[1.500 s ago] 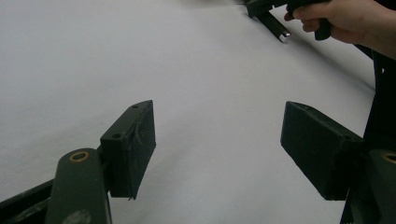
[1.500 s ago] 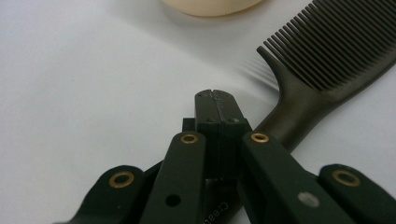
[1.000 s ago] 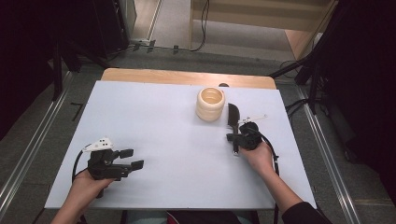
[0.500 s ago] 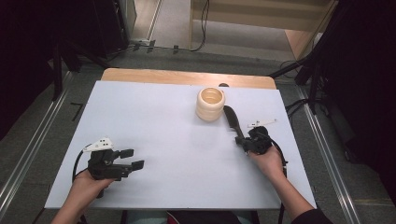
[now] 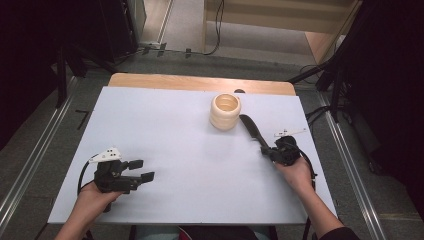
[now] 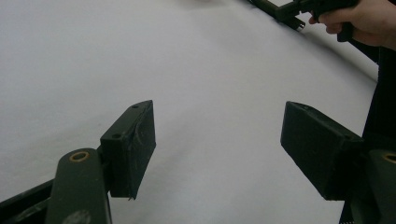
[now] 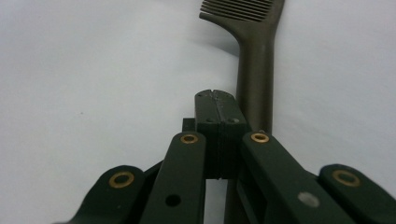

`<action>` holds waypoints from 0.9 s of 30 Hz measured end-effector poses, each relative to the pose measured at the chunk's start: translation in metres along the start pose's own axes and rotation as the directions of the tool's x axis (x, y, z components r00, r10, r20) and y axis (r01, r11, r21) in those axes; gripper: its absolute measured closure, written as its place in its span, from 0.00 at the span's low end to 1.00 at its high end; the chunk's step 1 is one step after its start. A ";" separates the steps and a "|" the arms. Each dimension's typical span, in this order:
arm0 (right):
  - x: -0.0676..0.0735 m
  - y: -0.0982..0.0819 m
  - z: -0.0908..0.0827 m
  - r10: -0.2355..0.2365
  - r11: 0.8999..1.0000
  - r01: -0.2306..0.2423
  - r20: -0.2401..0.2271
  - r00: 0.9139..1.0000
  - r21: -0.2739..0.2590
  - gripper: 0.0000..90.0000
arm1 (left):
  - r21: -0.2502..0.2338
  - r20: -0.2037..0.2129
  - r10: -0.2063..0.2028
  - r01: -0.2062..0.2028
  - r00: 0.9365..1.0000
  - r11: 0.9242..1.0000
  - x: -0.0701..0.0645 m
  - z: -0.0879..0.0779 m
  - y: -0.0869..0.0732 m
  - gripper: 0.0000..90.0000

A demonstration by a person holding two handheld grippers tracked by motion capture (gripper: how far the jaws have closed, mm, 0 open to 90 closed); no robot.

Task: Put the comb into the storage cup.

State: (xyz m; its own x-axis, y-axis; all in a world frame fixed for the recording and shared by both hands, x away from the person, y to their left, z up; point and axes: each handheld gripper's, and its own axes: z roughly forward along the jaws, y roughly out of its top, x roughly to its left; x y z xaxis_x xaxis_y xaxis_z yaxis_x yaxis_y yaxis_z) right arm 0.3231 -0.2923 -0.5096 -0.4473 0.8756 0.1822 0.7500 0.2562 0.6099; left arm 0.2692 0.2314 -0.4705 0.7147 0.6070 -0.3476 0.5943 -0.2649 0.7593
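A dark slotted spatula (image 5: 252,131) lies slantwise on the white table (image 5: 190,150), its head close to a cream ribbed cup (image 5: 225,111). My right gripper (image 5: 267,149) is at the spatula's handle end with its jaws shut on each other. In the right gripper view the handle (image 7: 254,65) runs right alongside the shut right gripper (image 7: 217,98), outside the pads, and the slotted head (image 7: 243,11) is ahead. My left gripper (image 5: 142,170) rests at the near left, open and empty. The left gripper (image 6: 217,121) stands over bare table in its own view.
A wooden strip (image 5: 200,82) borders the table's far edge, with dark floor and cables beyond. Metal rails run along both sides. The person's right hand (image 6: 359,18) appears at the top right of the left gripper view.
The right hand has moved rightwards and towards the near edge. The spatula's handle end has swung with it, so the tool now lies more slanted. The left gripper has stayed put.
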 end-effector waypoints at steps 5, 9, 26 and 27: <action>-0.008 -0.004 -0.005 0.020 1.000 -0.020 0.014 1.000 -0.005 0.97 | -0.007 0.002 -0.004 0.004 1.000 1.000 0.000 0.000 0.000 0.30; -0.011 -0.005 -0.005 0.026 1.000 -0.026 0.015 1.000 -0.010 0.97 | -0.007 0.003 -0.002 0.002 1.000 1.000 0.000 0.000 0.000 0.30; 0.011 -0.003 -0.037 0.037 0.986 -0.055 -0.112 0.993 -0.159 0.68 | -0.011 0.005 -0.002 0.002 1.000 1.000 0.000 0.000 0.001 0.30; 0.013 -0.004 -0.039 0.035 0.984 -0.056 -0.120 0.992 -0.171 0.66 | -0.011 0.006 -0.003 0.003 1.000 1.000 0.000 0.000 0.001 0.30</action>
State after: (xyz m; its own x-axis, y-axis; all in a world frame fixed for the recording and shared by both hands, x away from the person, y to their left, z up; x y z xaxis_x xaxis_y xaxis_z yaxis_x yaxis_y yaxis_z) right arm 0.2952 -0.2979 -0.4791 -0.4756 0.8288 0.2947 0.6793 0.1332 0.7216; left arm 0.2692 0.2310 -0.4699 0.7154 0.6031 -0.3528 0.5921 -0.2553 0.7644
